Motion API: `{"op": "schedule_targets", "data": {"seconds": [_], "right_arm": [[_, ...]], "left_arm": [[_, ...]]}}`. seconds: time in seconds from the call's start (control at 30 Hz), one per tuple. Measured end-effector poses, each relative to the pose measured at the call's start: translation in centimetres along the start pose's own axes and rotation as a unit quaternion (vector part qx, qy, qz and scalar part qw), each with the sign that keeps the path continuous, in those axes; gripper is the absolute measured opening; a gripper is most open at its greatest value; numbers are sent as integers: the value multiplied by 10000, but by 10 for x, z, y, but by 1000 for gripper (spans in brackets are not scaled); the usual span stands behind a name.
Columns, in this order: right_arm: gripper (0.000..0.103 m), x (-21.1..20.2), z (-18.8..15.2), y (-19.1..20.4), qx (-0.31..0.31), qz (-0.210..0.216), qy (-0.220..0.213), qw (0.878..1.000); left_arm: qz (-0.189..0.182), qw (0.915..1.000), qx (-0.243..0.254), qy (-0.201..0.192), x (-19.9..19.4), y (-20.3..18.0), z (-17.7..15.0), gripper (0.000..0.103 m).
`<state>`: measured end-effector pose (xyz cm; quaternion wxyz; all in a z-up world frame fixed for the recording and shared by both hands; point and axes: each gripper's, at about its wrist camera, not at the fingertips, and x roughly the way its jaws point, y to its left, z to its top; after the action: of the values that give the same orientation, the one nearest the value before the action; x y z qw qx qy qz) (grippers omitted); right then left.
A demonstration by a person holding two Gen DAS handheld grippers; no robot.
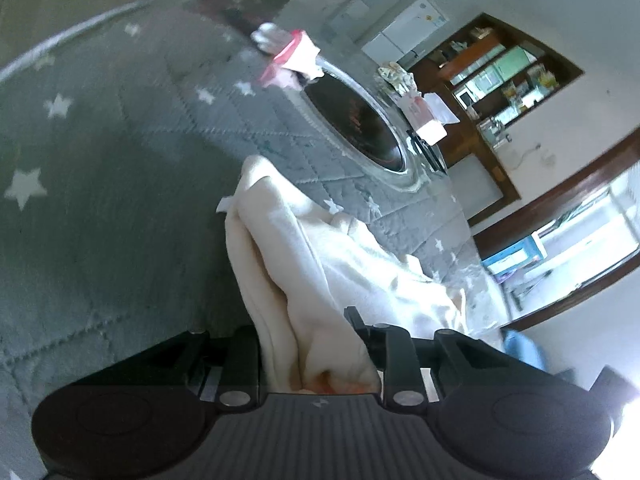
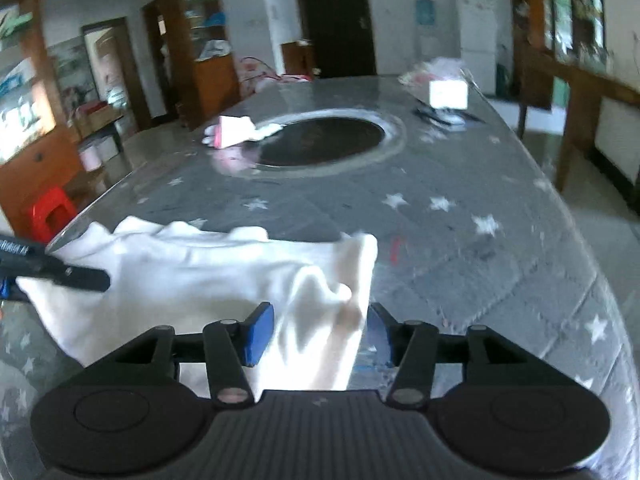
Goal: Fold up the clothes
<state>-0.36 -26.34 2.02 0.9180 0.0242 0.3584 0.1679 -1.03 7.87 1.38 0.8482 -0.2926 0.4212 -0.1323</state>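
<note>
A cream-white garment (image 2: 192, 276) lies bunched on the grey star-patterned table cover (image 2: 460, 248). In the right wrist view my right gripper (image 2: 320, 330) has its blue-padded fingers (image 2: 258, 332) wide apart around the garment's right edge, open. My left gripper's black finger (image 2: 76, 276) rests on the garment's left end. In the left wrist view the garment (image 1: 320, 280) fills the gap between the black fingers (image 1: 244, 356) of my left gripper (image 1: 316, 344); cloth hides the fingertips, and the jaws look closed on it.
A dark round inset (image 2: 320, 140) with a pale rim sits mid-table. A pink-and-white packet (image 2: 232, 130) lies at its left. A white box (image 2: 448, 94) and bags are at the far end. A red stool (image 2: 50, 212) stands left of the table.
</note>
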Motion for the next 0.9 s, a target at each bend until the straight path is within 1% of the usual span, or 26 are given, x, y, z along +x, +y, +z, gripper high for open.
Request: {"op": "schedule_targets", "data": {"seconds": [0.13, 0.17, 0.23, 0.27, 0.3, 0.37, 0.53, 0.67, 0.77, 0.9], "right_arm": [[53, 11, -2, -4, 251, 64, -39, 9997], [51, 13, -2, -4, 284, 76, -61, 9996], [39, 13, -1, -3, 403, 188, -69, 9990], [27, 13, -1, -3, 467, 256, -69, 9986], [18, 11, -1, -3, 513, 303, -78, 9982], [10, 6, -1, -3, 518, 300, -139, 9981], [9, -12, 2, -4, 479, 299, -347, 9978], [9, -35, 10, -8, 374, 244, -583, 9973], [9, -52, 19, -15, 281, 81, -756, 9967], [9, -68, 29, -34, 314, -187, -930, 9950]], "left_arm": [[150, 9994, 294, -83, 0, -7, -3, 26], [194, 9991, 359, -107, 0, -8, -4, 26], [298, 9981, 527, -145, 0, -13, -5, 26], [346, 9975, 603, -159, 0, -15, -5, 25], [380, 9969, 668, -169, 0, -17, -5, 24], [392, 9961, 758, -204, -2, -22, -4, 23], [328, 9934, 1066, -276, -8, -42, 2, 21], [222, 9909, 1305, -242, -3, -66, 6, 20], [128, 9889, 1467, -219, 6, -86, 10, 20], [20, 9865, 1627, -194, 20, -113, 14, 20]]}}
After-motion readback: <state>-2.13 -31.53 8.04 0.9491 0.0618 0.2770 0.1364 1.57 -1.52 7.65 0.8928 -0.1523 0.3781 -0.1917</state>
